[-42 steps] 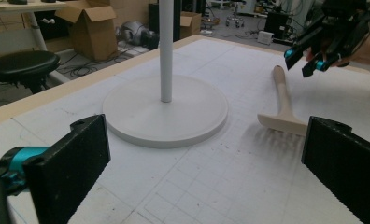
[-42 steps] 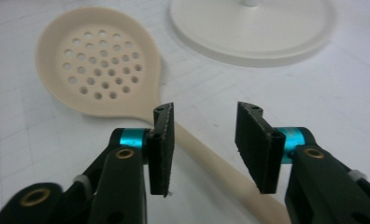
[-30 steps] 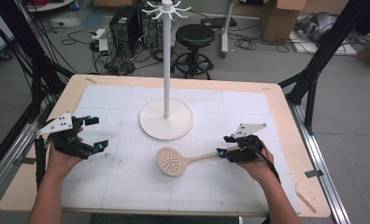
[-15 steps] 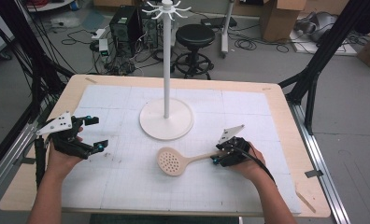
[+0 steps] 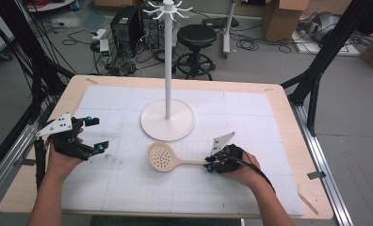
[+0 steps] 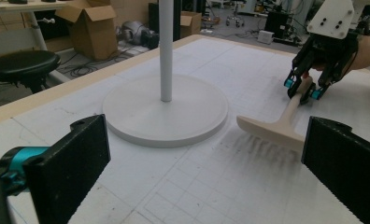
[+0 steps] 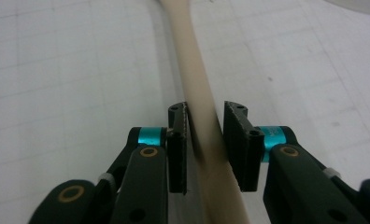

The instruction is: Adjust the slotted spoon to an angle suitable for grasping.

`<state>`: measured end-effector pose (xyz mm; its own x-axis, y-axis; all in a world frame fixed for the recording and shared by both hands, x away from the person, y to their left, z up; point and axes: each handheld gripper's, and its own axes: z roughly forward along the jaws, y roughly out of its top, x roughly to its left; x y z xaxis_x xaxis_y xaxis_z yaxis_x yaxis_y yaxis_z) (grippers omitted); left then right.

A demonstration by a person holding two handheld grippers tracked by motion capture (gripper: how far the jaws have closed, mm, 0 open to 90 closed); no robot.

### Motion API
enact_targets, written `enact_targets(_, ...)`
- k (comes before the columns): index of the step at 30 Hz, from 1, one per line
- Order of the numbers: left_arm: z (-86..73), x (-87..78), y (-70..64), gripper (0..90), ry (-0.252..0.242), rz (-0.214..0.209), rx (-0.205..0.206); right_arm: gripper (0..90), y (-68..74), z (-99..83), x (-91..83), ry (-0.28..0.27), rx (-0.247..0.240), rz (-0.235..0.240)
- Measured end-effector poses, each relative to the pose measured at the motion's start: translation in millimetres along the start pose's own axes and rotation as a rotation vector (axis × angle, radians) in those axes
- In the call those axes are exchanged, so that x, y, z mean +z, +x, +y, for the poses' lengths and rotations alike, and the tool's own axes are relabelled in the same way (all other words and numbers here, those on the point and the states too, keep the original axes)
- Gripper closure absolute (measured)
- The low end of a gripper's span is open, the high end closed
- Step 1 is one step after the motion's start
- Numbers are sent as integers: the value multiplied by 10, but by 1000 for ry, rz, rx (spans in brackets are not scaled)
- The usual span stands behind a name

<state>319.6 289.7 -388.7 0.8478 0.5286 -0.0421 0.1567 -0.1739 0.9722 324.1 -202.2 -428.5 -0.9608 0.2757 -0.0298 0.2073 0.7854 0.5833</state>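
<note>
The white stand (image 5: 167,119), a tall pole on a round base near the middle of the table (image 5: 274,101), serves as the landmark here. Just in front of its base, on the person's side, lies the beige slotted spoon (image 5: 162,157), flat on the gridded mat, its perforated round head close to the base's rim and its handle running away from the stand toward the person's right. At the end of that handle sits the right gripper (image 5: 212,165), its two black jaws set on either side of the handle; in the right gripper view the one pad presses the handle while a thin gap shows at the other, so the jaws are closing around it and whether the grip is firm cannot be told. The left gripper (image 5: 95,134) is well to the left of the stand, above the mat, its jaws spread wide apart and holding nothing.
</note>
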Motion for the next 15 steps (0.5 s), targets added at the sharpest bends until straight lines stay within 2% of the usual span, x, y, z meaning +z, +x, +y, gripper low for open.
enact_targets(3, 0, 0, 2, 17, 0, 0, 0, 744, 44, 90, 71, -11, -28, 22)
enact_targets(12, 3, -9, 1, 17, -12, 1, -3, 751, 83, 270, 217, -32, -57, 46)
enact_targets(15, 6, -10, -1, 17, -11, 0, -1, 750, 122, 416, 323, -34, -75, 65)
